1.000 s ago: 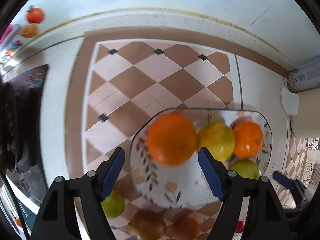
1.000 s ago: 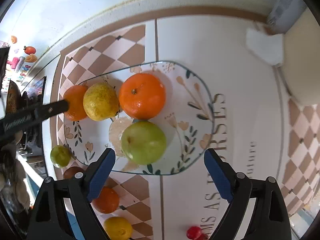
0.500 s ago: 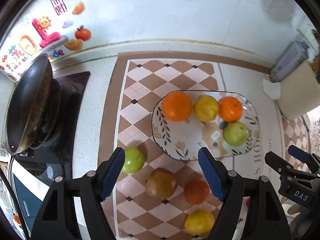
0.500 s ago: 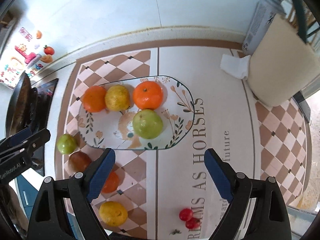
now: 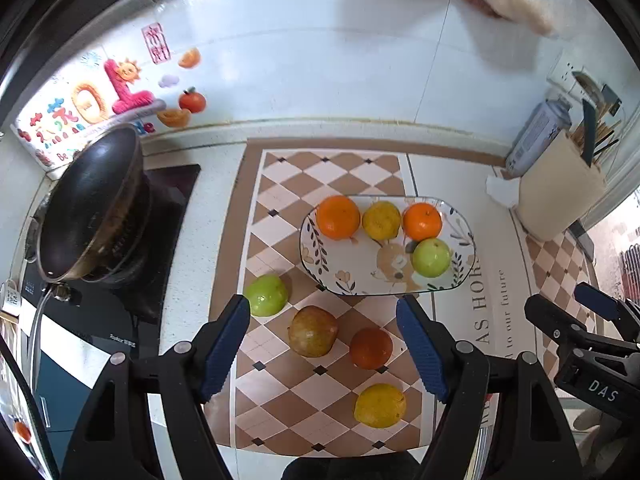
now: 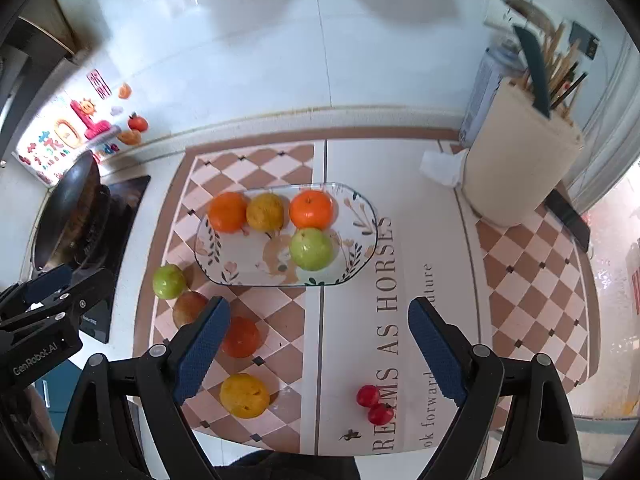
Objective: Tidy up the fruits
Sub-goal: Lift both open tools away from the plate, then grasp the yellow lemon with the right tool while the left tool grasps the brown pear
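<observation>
Checkered mat (image 5: pixel 320 176) on counter (image 5: pixel 208 216), plate (image 5: pixel 352 280) ahead of left tongs, green apple (image 5: pixel 266 295), pear (image 5: pixel 313 331), orange (image 5: pixel 371 348), lemon (image 5: pixel 379 405) between fingers.

Both grippers have been drawn back and up from the plate (image 5: pixel 466 232). One second ago the left gripper (image 5: pixel 324 344) was held close over the orange (image 5: pixel 338 217) at the plate's left end; it is now held above the loose fruit on the checked mat (image 5: pixel 280 184), well apart from the plate. The right gripper (image 6: pixel 320 344) has likewise been withdrawn from the green apple (image 6: pixel 311 249) toward the bench's near edge. Consequently, the wok (image 5: pixel 90 204), the cherries (image 6: pixel 374 404) and the utensil holder (image 6: pixel 516 168) have been brought into view.
</observation>
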### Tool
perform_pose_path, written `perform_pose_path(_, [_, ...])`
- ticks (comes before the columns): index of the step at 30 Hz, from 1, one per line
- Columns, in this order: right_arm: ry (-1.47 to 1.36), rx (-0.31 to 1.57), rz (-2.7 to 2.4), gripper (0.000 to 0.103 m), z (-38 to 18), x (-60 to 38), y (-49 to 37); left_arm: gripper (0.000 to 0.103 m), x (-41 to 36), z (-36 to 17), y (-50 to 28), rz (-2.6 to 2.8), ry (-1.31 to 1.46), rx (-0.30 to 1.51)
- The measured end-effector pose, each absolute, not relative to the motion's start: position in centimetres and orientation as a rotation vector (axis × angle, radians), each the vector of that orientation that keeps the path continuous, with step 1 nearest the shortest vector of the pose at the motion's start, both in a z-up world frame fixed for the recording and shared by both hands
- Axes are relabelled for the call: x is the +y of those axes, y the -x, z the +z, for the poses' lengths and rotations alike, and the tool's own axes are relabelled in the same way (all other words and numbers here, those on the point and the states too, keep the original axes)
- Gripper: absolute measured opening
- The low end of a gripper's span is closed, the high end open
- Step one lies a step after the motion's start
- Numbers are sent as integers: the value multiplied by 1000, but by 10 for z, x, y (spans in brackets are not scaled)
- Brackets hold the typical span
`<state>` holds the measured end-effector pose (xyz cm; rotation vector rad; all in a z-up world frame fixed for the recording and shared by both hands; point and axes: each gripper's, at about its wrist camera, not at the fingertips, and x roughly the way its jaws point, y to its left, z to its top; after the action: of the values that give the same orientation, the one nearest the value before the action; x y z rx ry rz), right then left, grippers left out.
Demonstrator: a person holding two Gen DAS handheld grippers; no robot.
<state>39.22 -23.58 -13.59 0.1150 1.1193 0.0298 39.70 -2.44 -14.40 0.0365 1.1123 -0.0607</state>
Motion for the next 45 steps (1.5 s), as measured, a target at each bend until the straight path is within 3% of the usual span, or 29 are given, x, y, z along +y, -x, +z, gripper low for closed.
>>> perform_pose_path(6, [-128, 1066, 27, 93, -114, -235, -377, 74, -22, -126, -385, -51, -35, 1052])
perform_pose_path(13, [-179, 1094, 36, 93, -129, -238, -379, 74, -16, -129, -384, -20, -23, 1054])
perform_pose_path(15, [-199, 1136, 58, 93, -145, -233, -380, 76, -11, -136, -385, -11, -18, 1073])
perform_pose_path(17, [-221, 1191, 91, 93, -165, -226, -381, 93, -7, -146, -386, 4, -24, 1103])
perform_pose_path(18, [-232, 1234, 118, 93, -181, -219, -382, 95, -4, -151, -385, 12, -27, 1116])
perform_pose_path(30, [-378, 1643, 276, 92, -346, -161, -375, 95, 47, -226, -381, 193, -66, 1266])
perform_pose_path(34, [-344, 1681, 299, 80, -367, -149, -373, 95, 53, -245, -388, 190, -50, 1328])
perform_pose_path(35, [-317, 1667, 304, 69, -364, -146, -374, 95, 52, -251, -393, 178, -37, 1347])
perform_pose_path(36, [-290, 1662, 318, 67, -363, -141, -373, 95, 51, -255, -396, 164, -24, 1365])
perform_pose_path(45, [-236, 1603, 225, 67, -344, -177, -385, 95, 25, -308, -442, 25, 86, 1537])
